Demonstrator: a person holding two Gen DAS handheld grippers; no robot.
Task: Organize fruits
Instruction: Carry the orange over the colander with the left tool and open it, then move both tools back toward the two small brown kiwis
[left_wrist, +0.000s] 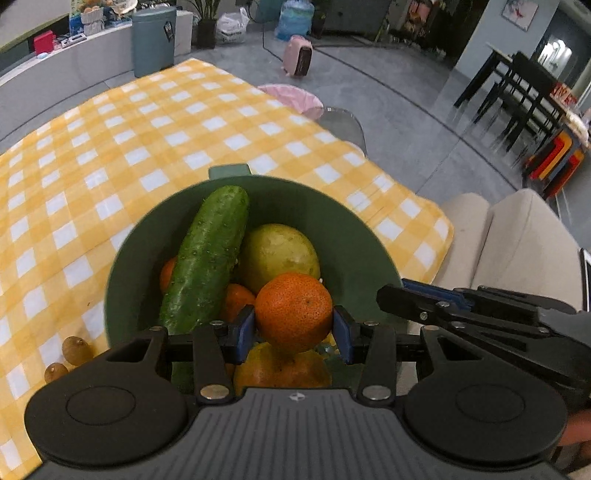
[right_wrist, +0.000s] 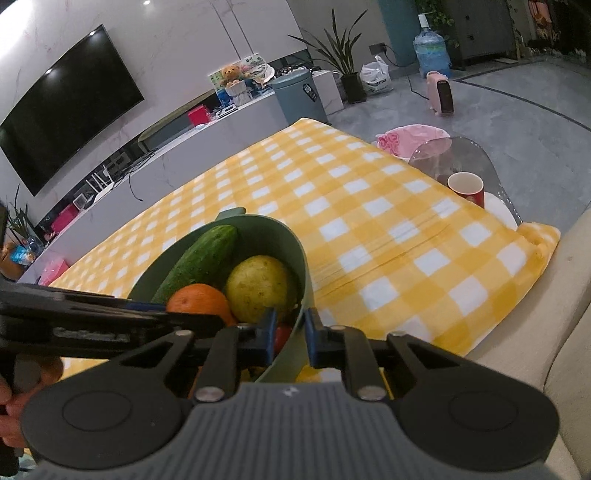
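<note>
Left claw (left_wrist: 294, 334): blue pads pressed on either side of a mandarin orange (left_wrist: 293, 312), gripping it just above the fruit pile in the green bowl (left_wrist: 343, 236). The orange sits over other oranges at the bowl's near side.

Right claw (right_wrist: 290, 334): narrow, pads pinching the bowl's near wall (right_wrist: 295, 354), one pad inside the rim, one outside.

Bowl contents: a cucumber (left_wrist: 207, 258) leaning lengthwise against the far-left wall, top end near the rim; a yellow-green round fruit, possibly a guava (left_wrist: 279, 254), just right of it and touching; more oranges underneath, partly hidden. Something small and red (right_wrist: 282, 336) shows in the right wrist view low inside the bowl; kind unclear.

Bowl stands at the near edge of the bench, on a yellow-and-white checked cloth (left_wrist: 147, 129). Two small brown round fruits (left_wrist: 75, 349) lie on the cloth just left of the bowl, outside it.

A red cup (right_wrist: 466, 188) stands on a glass side table beyond the cloth's right edge.
</note>
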